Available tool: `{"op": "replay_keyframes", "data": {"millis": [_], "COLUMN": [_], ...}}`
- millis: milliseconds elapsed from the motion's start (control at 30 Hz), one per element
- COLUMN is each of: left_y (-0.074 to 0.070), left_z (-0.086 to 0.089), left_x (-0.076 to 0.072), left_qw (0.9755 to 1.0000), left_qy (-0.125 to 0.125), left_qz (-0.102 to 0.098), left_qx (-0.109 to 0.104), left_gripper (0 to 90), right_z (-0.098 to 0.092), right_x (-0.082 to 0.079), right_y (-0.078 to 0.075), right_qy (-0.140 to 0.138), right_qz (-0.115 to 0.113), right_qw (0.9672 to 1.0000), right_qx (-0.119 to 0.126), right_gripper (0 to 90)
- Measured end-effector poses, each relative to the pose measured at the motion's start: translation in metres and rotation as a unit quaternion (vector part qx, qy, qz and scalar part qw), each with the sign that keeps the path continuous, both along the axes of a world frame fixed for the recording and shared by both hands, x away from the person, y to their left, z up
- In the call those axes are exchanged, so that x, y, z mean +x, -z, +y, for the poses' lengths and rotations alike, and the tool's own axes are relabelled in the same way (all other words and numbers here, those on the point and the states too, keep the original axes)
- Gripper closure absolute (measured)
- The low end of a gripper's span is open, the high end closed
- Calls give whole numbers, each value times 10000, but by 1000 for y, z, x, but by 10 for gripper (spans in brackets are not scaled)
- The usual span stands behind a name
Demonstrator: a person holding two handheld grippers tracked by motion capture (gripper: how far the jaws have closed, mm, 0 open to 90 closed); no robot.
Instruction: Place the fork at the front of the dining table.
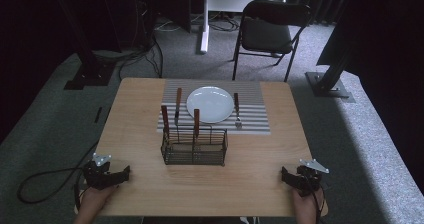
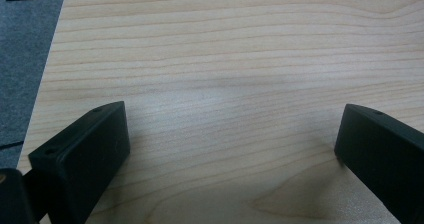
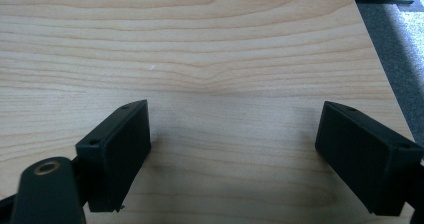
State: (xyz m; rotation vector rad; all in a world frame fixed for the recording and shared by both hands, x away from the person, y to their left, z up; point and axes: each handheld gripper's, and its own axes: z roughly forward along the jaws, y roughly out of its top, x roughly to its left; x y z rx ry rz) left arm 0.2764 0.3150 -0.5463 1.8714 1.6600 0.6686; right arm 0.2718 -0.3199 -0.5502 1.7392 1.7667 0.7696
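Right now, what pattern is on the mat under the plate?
Grey and white stripes on the mat, best seen in the high view.

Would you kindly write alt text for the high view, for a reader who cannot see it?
A wooden table holds a white plate on a striped mat, with a wire caddy of wooden-handled cutlery in front. A person rests an open hand-held gripper at each near corner, left and right.
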Motion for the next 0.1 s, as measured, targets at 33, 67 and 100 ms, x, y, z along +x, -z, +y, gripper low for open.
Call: {"op": "replay_keyframes", "data": {"millis": [33,67,100], "left_y": [0,0,0], "left_z": [0,0,0], "left_x": [0,0,0], "left_qw": [10000,10000,10000], "left_qy": [0,-2,-4], "left_qz": [0,-1,-1], "left_qx": [0,-1,-3], "left_gripper": [9,9,9], "right_z": [0,0,0], "right_x": [0,0,0], "right_y": [0,0,0], "right_qy": [0,-1,-1], "right_qz": [1,1,3], "right_qw": [10000,10000,10000], "right_qx": [1,0,4], "right_gripper": [137,138,137]}}
